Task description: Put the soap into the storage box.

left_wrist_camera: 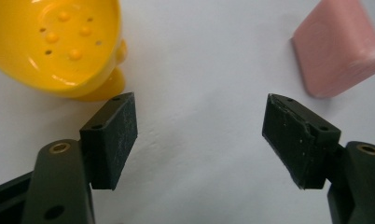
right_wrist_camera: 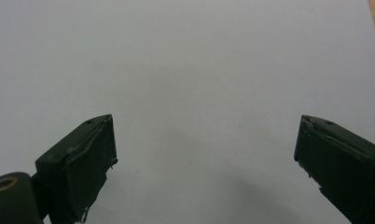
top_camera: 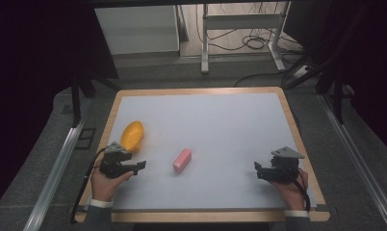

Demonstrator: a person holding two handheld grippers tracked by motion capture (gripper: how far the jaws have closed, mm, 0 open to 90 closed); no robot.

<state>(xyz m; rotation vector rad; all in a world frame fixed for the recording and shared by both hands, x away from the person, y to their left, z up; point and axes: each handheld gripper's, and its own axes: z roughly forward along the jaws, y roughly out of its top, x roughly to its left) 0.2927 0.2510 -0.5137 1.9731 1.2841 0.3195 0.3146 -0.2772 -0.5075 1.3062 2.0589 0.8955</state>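
Two claws rest on one pale worktop (top_camera: 220, 125), both spread wide and holding nothing. Worktop is wood-edged with a grey mat. Left claw (top_camera: 142, 166) sits at roughly 8 o'clock on the mat; right claw (top_camera: 255, 166) at 4 o'clock, well apart from everything. Yellow soap dish (top_camera: 132, 135), studded and holed inside, lies tilted just beyond the left claw, at its 11 o'clock. Pink soap bar (top_camera: 182, 160) lies near the mat's centre, at the left claw's 3 o'clock, untouched.

Judgement: the approach step is in hand, nothing gripped yet. The next move likely calls for the left claw to swing toward the bar, straddle its narrow sides, then close.
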